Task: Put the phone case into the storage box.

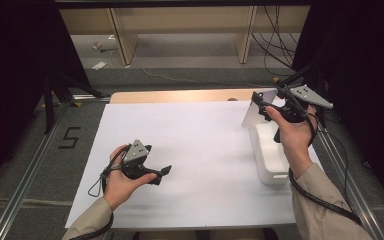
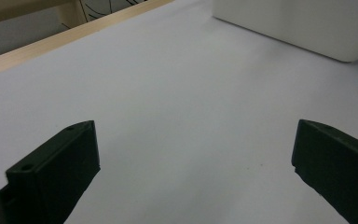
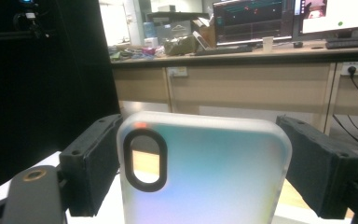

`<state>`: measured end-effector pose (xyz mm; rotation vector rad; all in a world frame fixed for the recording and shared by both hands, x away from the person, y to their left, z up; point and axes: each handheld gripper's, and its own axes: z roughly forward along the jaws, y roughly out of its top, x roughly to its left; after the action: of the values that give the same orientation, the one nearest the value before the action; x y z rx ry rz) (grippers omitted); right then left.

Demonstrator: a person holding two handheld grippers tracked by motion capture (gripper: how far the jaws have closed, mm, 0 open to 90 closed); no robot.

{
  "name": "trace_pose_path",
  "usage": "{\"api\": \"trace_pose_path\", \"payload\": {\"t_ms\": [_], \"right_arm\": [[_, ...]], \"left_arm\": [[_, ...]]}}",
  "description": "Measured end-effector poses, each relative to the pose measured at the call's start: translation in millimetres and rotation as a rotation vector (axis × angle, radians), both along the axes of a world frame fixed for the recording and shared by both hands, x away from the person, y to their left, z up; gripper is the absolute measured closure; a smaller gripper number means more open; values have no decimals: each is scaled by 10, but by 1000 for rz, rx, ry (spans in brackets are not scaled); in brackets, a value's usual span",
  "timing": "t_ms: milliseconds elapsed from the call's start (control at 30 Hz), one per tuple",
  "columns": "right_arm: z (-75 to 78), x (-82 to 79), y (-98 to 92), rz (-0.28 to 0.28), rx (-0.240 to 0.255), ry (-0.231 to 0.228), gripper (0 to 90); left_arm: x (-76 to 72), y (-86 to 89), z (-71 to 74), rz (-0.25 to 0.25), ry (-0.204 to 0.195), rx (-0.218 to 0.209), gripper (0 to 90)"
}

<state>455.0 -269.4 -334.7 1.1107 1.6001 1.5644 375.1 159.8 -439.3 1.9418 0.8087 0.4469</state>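
The right gripper [image 1: 261,105] is raised above the far right part of the table and is clamped on a frosted translucent plastic phone case with a black-rimmed oval camera cutout [image 3: 205,172]. In the right gripper view the 2 black jaws press against the 2 long edges of the case, which stands upright between them with its rounded top corners above the jaw tips and the cutout close to the jaw on the left of that view. In the high view the case [image 1: 256,111] hangs in the jaws above the far end of a white rectangular plastic bin [image 1: 272,160], which sits on the white sheet covering the table [image 1: 190,150], directly below and just nearer the person than the right gripper. The left gripper [image 1: 166,171] is held low over the near left part of the sheet, well apart from the bin and the case. In the left gripper view its 2 jaws stand wide apart with bare white sheet between them, and the bin [image 2: 303,23] lies beyond the jaw tips.
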Motion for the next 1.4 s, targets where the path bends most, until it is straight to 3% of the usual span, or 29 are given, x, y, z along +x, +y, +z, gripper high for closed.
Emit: {"api": "trace_pose_path", "payload": {"t_ms": [1400], "right_arm": [[-5, 37, -215, -93, -9, 5, 183]], "left_arm": [[-1, 2, 10, 14, -10, -9, 2]]}}
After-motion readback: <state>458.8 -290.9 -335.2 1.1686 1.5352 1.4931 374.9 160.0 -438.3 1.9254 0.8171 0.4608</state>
